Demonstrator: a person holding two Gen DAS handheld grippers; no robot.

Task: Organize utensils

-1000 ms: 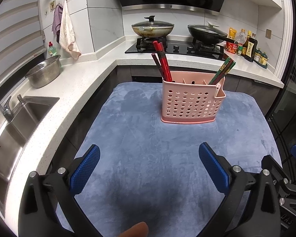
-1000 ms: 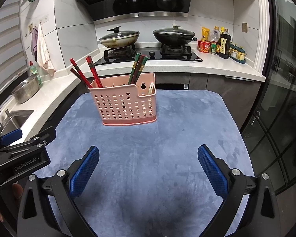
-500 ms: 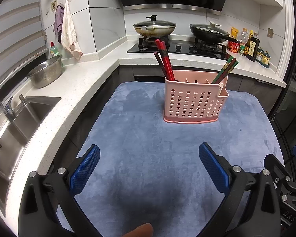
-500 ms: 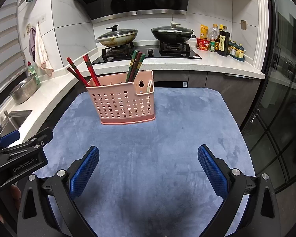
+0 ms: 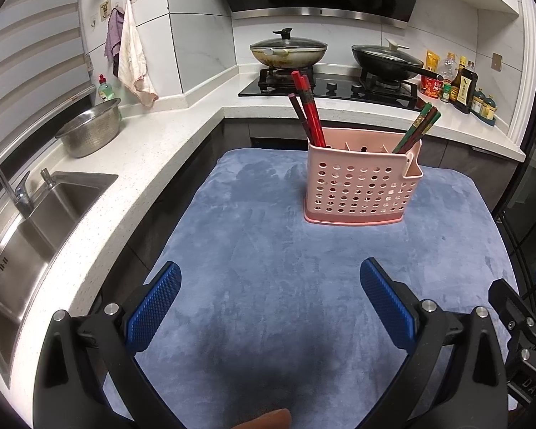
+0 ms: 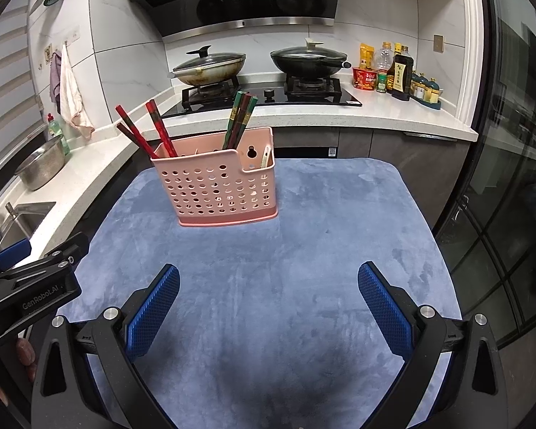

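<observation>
I have both hand-held grippers, left (image 5: 269,304) and right (image 6: 268,304), spread wide and empty; the pink holder (image 6: 218,184) with chopsticks (image 6: 237,121) stands far ahead on the surface (image 6: 303,268). I'd approach level.

Both wrist cams low over blue mat (image 5: 268,268), facing stove (image 6: 268,91) — left cam left of right; shared: pink holder (image 6: 221,187), mat, counter.
</observation>
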